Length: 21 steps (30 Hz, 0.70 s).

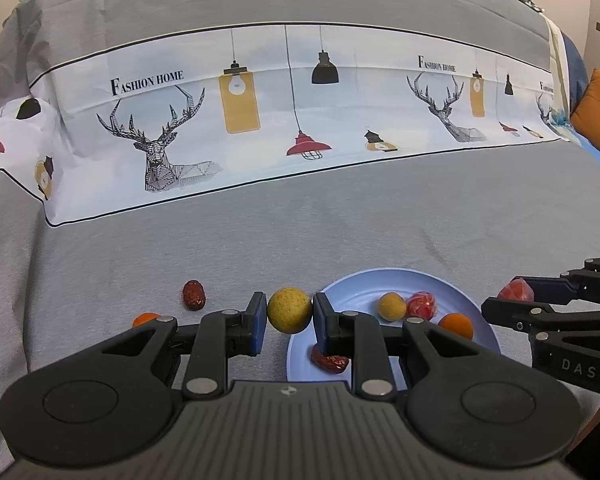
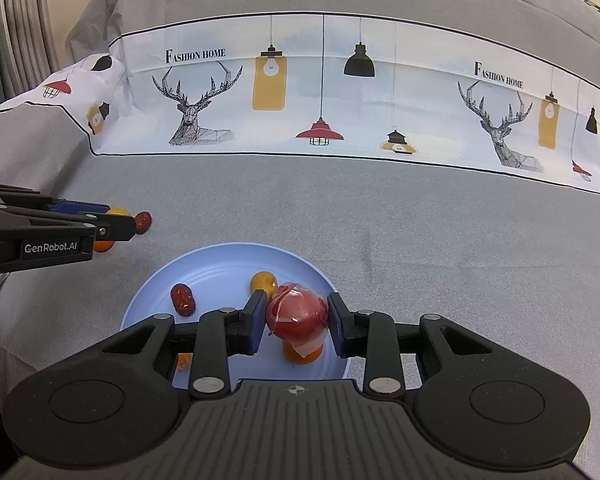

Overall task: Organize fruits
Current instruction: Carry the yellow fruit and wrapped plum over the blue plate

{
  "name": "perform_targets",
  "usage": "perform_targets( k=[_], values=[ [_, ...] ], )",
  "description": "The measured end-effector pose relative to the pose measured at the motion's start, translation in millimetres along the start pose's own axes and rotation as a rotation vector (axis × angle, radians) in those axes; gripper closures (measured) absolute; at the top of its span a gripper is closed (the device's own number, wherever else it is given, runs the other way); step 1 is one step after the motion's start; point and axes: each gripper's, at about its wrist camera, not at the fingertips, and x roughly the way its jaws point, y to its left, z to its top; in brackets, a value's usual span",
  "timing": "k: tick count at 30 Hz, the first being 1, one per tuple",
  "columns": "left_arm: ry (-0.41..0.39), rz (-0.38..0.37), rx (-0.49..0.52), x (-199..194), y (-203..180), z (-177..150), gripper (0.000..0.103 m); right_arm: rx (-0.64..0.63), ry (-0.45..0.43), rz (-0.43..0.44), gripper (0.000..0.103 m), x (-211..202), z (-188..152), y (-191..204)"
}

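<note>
The left wrist camera sat just behind its own fingers (image 1: 261, 322), looking forward and down, close over the grey cloth (image 1: 340, 232) at the plate's (image 1: 380, 280) left edge. The right wrist camera looked the same way from above the plate (image 2: 220, 264) itself. Both views shared the plate, the cloth and the printed band (image 1: 284, 120) behind; each caught the other gripper at its side.
</note>
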Motion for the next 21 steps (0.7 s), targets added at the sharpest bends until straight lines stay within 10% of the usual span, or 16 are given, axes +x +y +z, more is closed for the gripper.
perform_targets(
  k=[21],
  values=[
    [-0.053,-0.061,0.121,-9,-25,-5,0.076,-0.015,0.019,0.001,0.069,3,0,2]
  ],
)
